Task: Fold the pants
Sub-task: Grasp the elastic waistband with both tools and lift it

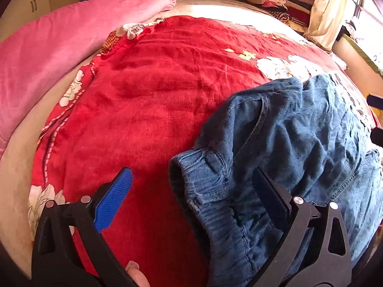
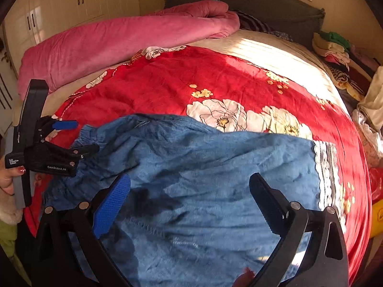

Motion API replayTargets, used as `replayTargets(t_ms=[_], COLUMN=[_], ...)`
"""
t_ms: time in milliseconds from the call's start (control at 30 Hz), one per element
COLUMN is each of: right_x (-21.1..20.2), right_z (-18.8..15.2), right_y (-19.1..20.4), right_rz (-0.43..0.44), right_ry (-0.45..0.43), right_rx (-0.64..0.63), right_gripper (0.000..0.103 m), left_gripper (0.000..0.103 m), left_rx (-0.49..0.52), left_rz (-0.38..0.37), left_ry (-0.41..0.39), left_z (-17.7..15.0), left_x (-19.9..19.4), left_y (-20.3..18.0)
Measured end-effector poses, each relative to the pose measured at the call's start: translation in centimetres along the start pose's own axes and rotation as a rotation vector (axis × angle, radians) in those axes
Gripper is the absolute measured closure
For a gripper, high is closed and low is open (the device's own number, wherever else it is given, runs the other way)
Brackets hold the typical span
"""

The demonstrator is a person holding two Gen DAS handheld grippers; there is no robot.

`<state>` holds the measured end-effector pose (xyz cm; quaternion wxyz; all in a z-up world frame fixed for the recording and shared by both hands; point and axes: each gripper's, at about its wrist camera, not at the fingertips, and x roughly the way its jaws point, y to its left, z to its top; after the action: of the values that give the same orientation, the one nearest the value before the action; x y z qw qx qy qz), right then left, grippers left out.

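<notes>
Blue denim pants (image 1: 282, 148) lie crumpled on a red floral bedspread (image 1: 153, 91); their elastic waistband (image 1: 205, 191) faces me in the left wrist view. My left gripper (image 1: 191, 186) is open, its jaws wide apart over the waistband's edge, holding nothing. In the right wrist view the pants (image 2: 203, 167) spread across the near bed. My right gripper (image 2: 189, 196) is open just above the denim, empty. The left gripper (image 2: 71, 138) also shows at the pants' left end, open.
A rolled pink quilt (image 2: 119, 38) lies along the far left of the bed. Stacked folded clothes (image 2: 335, 52) sit at the far right. A grey headboard (image 2: 251, 0) and cream cupboards (image 2: 71, 2) stand behind. The bed's right edge (image 2: 363, 191) drops off.
</notes>
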<state>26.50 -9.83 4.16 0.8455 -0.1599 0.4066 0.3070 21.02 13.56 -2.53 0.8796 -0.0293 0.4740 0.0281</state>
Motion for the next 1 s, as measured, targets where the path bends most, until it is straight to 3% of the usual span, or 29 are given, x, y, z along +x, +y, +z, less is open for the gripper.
replayTargets(t_ms=[67,133,233,400,500,533,567,667,733,867,1000], right_x=[1.4,3.0,5.8,10.6,12.5,12.8,13.2,12.9,11.4,6.4,0.6], right_z=[1.2,2.4,3.7,5.1,5.7,5.8,5.7,5.4,5.0,4.3,2.3], right_y=[0.1,0.2,0.5,1.3,1.6,1.8,1.9,2.7,3.2,2.7,2.6], right_rz=[-0.005,0.012,0.013,-0.032,0.025,0.044,0.062,0.148,0.124,0.125,0.136], right_ry=[0.017,0.041,0.089,0.162,0.212,0.221,0.234,0.238,0.200,0.100,0.009], right_rx=[-0.048,-0.103,-0.175,-0.317,-0.353,-0.366,-0.369,-0.330,-0.329,-0.235,-0.196], right_gripper=[0.004,0.004,0.004,0.004,0.006,0.014,0.040,0.083,0.095,0.097,0.097], left_gripper=[0.022,0.059,0.074,0.080,0.080,0.080,0.080,0.080,0.080,0.080,0.080], left_rx=[0.004,0.006,0.008,-0.064,-0.071,-0.072,-0.071,-0.059,-0.051,-0.034,0.064], left_rz=[-0.016,-0.051,-0.103,-0.205,-0.239,-0.248,-0.256,-0.266,-0.261,-0.282,-0.288], left_ry=[-0.003,-0.003,-0.034,-0.081,-0.110,-0.121,-0.130,-0.151,-0.160,-0.202,-0.257], left_z=[0.2,0.3,0.5,0.6,0.8,0.8,0.9,0.9,0.8,0.6,-0.4], left_x=[0.8,1.4,1.5,0.5,-0.4,-0.8,-1.1,-1.7,-2.0,-3.6,-6.4], left_y=[0.0,0.1,0.4,2.2,2.4,2.4,2.4,2.3,2.2,2.2,0.9])
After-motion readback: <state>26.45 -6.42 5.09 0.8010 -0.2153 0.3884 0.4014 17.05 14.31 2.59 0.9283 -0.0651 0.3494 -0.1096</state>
